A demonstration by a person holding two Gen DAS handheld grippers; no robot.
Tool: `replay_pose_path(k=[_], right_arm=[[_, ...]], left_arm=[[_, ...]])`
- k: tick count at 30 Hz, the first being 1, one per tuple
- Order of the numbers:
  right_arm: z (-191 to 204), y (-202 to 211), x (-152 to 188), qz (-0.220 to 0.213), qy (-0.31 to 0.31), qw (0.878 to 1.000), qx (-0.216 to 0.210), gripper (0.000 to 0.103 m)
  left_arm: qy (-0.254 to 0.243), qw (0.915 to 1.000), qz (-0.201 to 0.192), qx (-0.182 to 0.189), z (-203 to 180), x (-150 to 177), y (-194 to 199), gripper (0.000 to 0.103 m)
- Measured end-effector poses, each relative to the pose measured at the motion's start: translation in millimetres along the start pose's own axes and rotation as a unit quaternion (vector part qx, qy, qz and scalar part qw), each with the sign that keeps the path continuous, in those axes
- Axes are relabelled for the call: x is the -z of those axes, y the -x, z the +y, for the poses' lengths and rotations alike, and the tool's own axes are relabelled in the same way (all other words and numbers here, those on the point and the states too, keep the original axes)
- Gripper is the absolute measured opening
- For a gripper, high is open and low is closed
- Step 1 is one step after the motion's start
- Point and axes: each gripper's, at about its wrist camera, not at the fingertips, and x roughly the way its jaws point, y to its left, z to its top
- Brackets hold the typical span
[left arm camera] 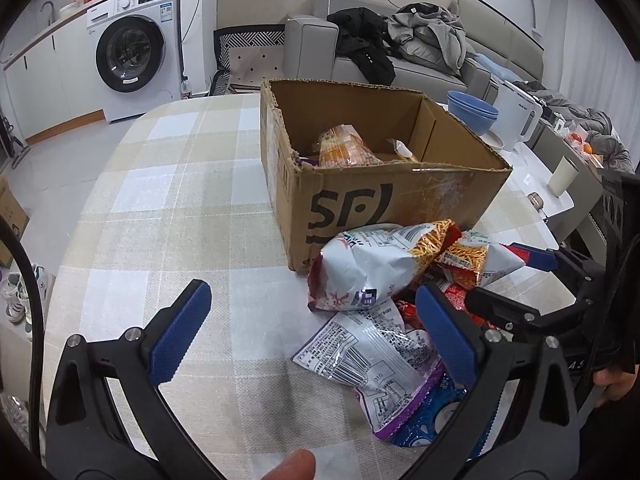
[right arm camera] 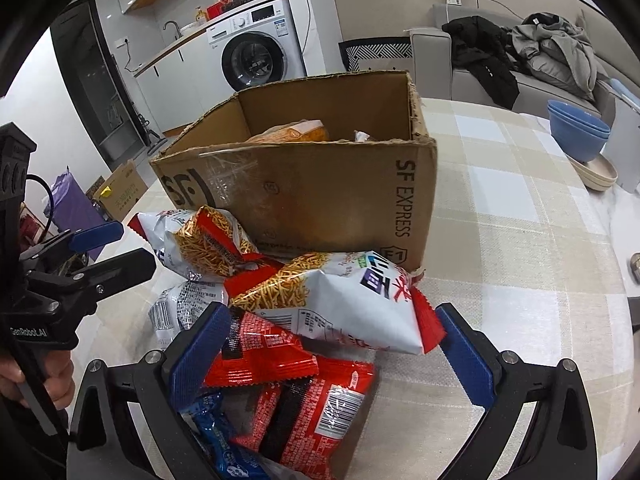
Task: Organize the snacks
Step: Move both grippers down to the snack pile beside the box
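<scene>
Cardboard box [left arm camera: 360, 200] on counter [left arm camera: 160, 184] holds a couple of snack packs [left arm camera: 346, 148]. Most of snack pile [right arm camera: 304, 320] not yet boxed, lying just in front of box. Left gripper [left arm camera: 312, 332] jaws apart, empty. Right gripper [right arm camera: 332, 356] jaws apart, straddling pile, nothing clamped.

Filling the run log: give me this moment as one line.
left gripper: open, empty | right gripper: open, over snack pile | box: some snacks inside | table
</scene>
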Motion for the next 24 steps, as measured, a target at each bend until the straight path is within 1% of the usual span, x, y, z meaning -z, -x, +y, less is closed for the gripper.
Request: replay_pose_path(k=[5,8,11,15,16,18,20,21,24], right_arm=[[5,-13,-5,0.008,0.006,1.0,0.01,0.103],[4,-20,-7,0.008,0.001,1.0,0.017,0.103],[0,-28,-11,0.017,-0.009,1.0,0.023,0.103],[-4,-26,-12,-0.003,-0.013,1.0,0.026,0.101],[-5,-25,-12,-0.006,-0.014,1.0,0.021,0.095],[-6,-23,-12,-0.012,-0.016,1.0,0.01,0.089],[-6,-22,-12,-0.016,-0.014,1.0,0.009,0.084],[-7,-20,-12,-0.02,-0.015,1.0,0.009,0.08],[-11,-12,-9,-0.028,-0.019,0.999,0.003,0.074]], left_arm=[[-0.001,1.0,0.004,0.0,-2,2,-5,0.102],[0.001,1.0,0.005,-0.001,-2,3,-7,0.102],[0.005,1.0,0.007,0.0,-2,4,-10,0.102],[0.006,0.9999,0.01,-0.002,-2,5,-14,0.102],[0.006,0.9999,0.01,-0.002,-3,5,-15,0.102],[0.006,0.9999,0.01,-0.002,-4,5,-16,0.102],[0.007,0.9999,0.01,-0.002,-5,6,-16,0.102],[0.007,0.9999,0.01,-0.001,-6,6,-17,0.102],[0.007,0.9999,0.011,0.001,-8,7,-18,0.102]])
